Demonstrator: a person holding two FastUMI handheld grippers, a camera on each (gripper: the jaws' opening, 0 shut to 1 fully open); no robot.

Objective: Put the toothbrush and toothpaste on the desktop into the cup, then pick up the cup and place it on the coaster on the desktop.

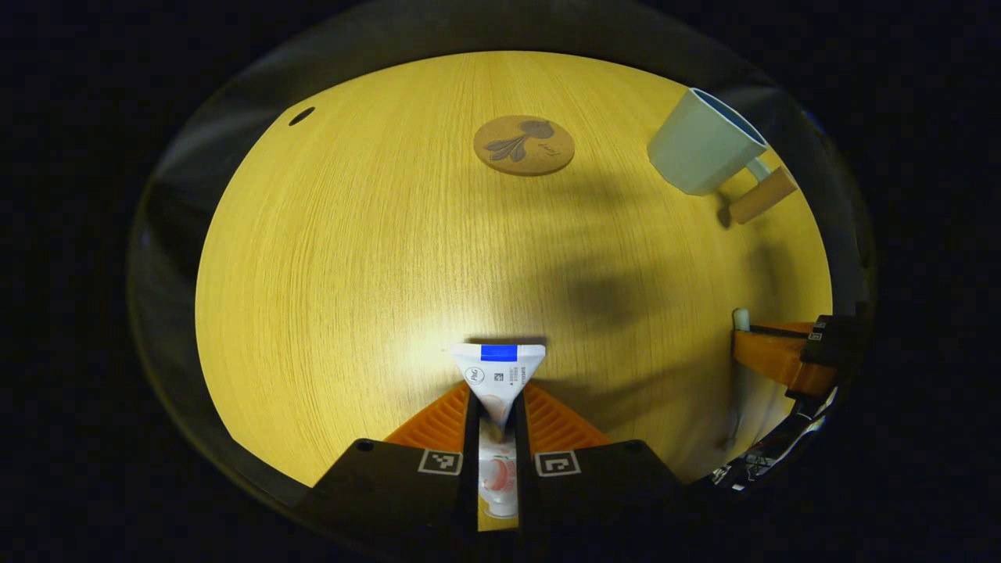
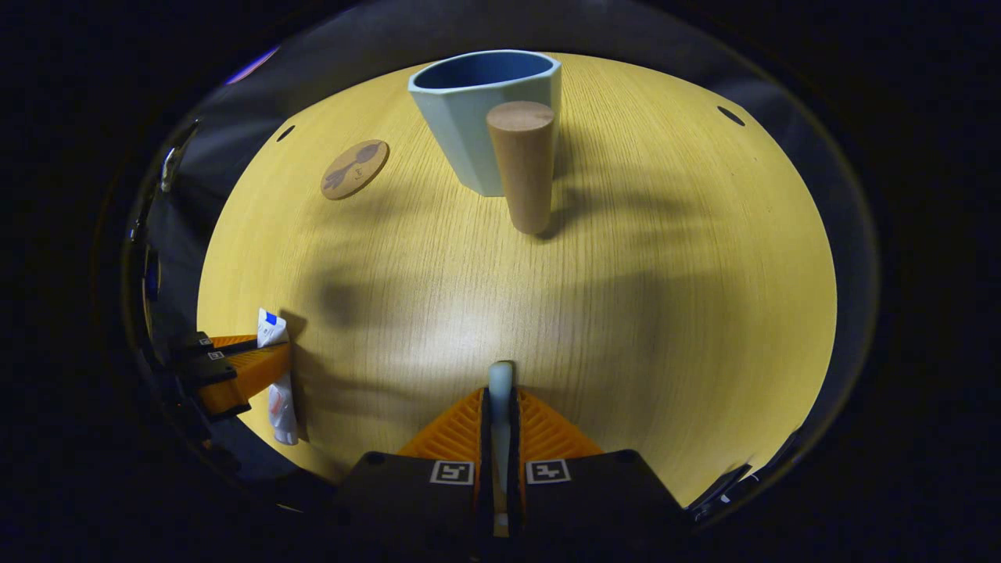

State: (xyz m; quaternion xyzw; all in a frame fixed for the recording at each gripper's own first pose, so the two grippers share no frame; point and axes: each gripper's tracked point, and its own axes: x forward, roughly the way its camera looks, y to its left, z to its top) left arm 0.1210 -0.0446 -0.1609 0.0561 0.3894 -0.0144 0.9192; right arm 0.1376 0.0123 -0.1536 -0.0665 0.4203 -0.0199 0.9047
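My left gripper (image 1: 497,399) is shut on a white toothpaste tube (image 1: 498,369) with a blue band at its flat end, held above the wooden desktop (image 1: 352,258). My right gripper (image 2: 500,403) is shut on the pale handle of the toothbrush (image 2: 500,383), whose end sticks out past the fingers. A light blue cup (image 2: 477,117) with a wooden handle (image 2: 524,164) stands upright ahead of the right gripper; it appears at the far right (image 1: 700,145) in the left gripper view. A round cork coaster (image 1: 523,145) lies flat left of the cup, also (image 2: 354,169).
The other gripper shows at each view's side: the right one with the toothbrush (image 1: 782,352), the left one with the tube (image 2: 258,363). Small dark holes (image 1: 301,116) (image 2: 730,115) sit near the desktop's far corners. Dark booth wall surrounds the table.
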